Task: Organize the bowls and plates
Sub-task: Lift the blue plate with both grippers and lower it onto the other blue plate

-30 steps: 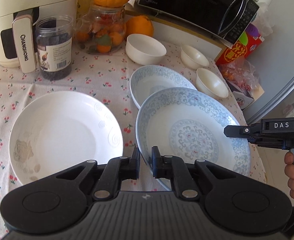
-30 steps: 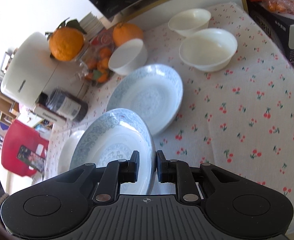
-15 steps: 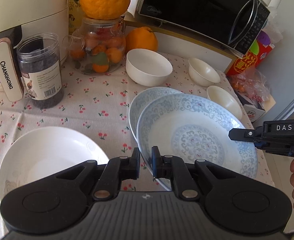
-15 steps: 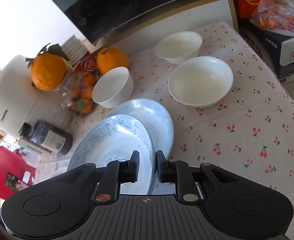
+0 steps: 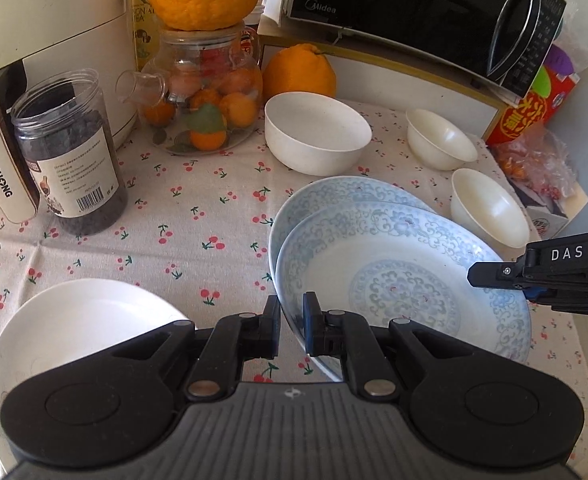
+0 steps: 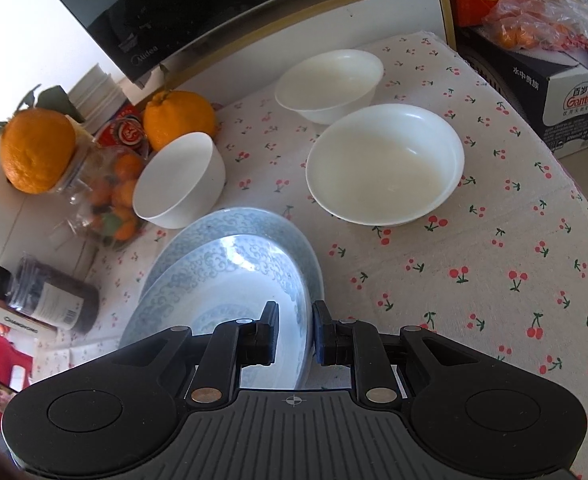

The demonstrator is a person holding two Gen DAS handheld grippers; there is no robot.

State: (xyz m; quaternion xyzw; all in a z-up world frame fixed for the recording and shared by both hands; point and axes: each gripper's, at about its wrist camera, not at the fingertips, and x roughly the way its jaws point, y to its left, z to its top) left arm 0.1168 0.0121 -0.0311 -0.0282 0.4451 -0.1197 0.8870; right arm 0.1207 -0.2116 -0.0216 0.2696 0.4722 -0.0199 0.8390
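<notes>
Both grippers hold one blue-patterned plate (image 5: pixel 398 276) by opposite rims. My left gripper (image 5: pixel 291 320) is shut on its near-left rim, and my right gripper (image 6: pixel 294 330) is shut on its right rim. The held plate (image 6: pixel 229 280) hangs just over a second blue-patterned plate (image 5: pixel 334 192), whose far edge (image 6: pixel 261 220) shows beyond it on the cloth. A plain white plate (image 5: pixel 73 320) lies at the near left. Three white bowls stand beyond: a large one (image 5: pixel 318 132) and two smaller ones (image 5: pixel 440 138), (image 5: pixel 490 206).
At the back stand a white Changhong appliance (image 5: pixel 45 40), a dark jar (image 5: pixel 69 156), a glass pot of small oranges (image 5: pixel 205 96) with a big orange on top, another orange (image 5: pixel 300 70) and a black microwave (image 5: pixel 414 8). A box and bagged fruit (image 6: pixel 542 40) sit off the table's right edge.
Both grippers carried the blue-patterned plate away from the white plate and over the second blue-patterned plate, lowering it slightly. Their grip is unchanged.
</notes>
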